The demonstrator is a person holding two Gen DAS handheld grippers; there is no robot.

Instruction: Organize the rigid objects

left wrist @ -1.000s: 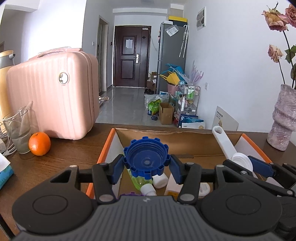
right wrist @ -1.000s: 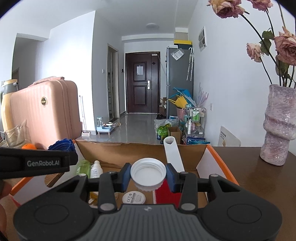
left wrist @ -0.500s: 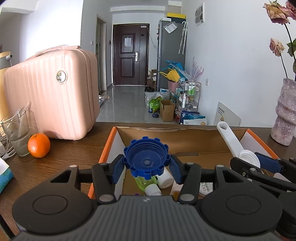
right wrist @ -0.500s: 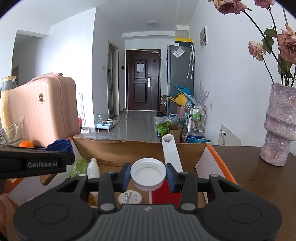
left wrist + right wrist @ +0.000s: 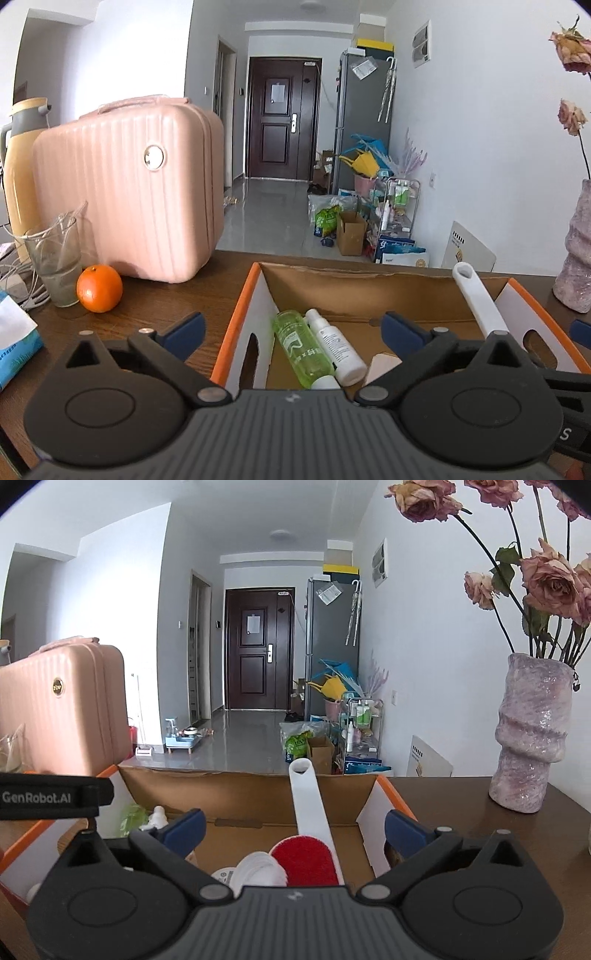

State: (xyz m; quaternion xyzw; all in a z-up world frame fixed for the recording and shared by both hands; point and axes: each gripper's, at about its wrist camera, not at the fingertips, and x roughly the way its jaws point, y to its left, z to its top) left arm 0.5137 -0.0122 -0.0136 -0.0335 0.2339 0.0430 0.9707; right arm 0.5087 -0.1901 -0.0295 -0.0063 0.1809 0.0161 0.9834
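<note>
Hiding behind right gripper (image 5: 293, 827): white cap (image 5: 260, 871), partly cut off.

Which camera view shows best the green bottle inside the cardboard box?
The left wrist view. There the green bottle lies in full sight in the cardboard box, beside a white bottle. The right wrist view shows only a blurred green patch of it.

Dark wood tabletop (image 5: 177, 295). Cardboard box (image 5: 255, 295) dead ahead of left claw (image 5: 291, 326). Left of that claw: orange (image 5: 99, 288), glass (image 5: 55, 264), pink case (image 5: 125, 210) behind them, tissue pack (image 5: 16, 339) at near left. Right of right claw (image 5: 293, 827): pink vase (image 5: 532, 734).
</note>
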